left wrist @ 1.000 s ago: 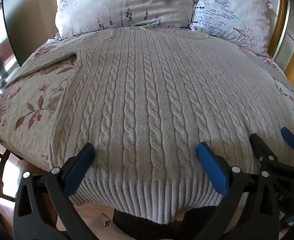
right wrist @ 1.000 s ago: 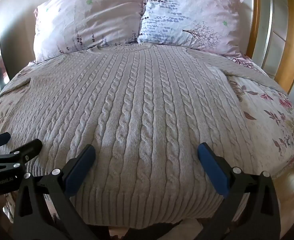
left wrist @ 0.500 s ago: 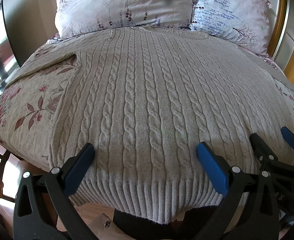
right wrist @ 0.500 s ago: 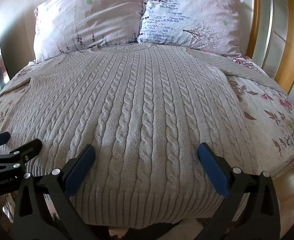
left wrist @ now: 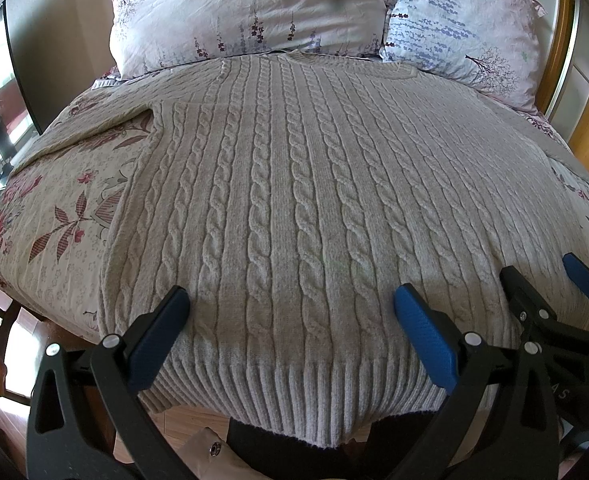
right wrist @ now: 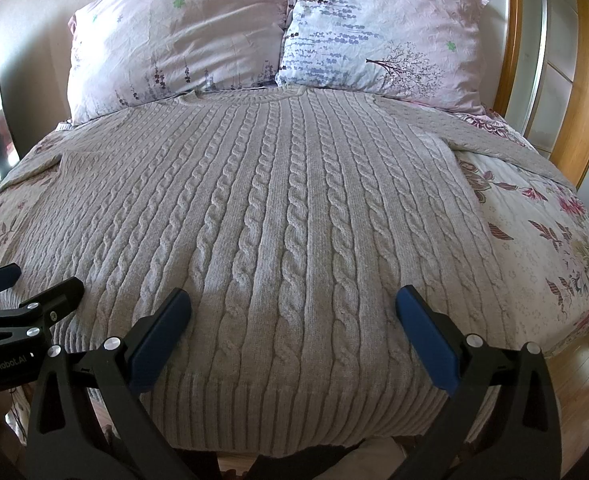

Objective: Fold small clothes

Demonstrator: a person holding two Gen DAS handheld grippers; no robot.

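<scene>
Cable-knit grey sweater (left wrist: 294, 200) flat, ribbed hem; left gripper (left wrist: 290, 336) and right gripper (right wrist: 294, 332) both spread apart

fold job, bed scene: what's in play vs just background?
In play:
cable-knit sweater, spread flat
left gripper, open over the hem
right gripper, open over the hem

Background:
two pillows
floral bedspread
wooden headboard

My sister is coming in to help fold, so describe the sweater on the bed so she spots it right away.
Look at the bed with the flowered bedspread and two pillows at its head. Spread flat over its middle lies the sweater, neck toward the pillows, ribbed hem hanging over the near edge. Unlike the printed bedding around it, it is plain beige-grey with raised cable-knit columns.
</scene>
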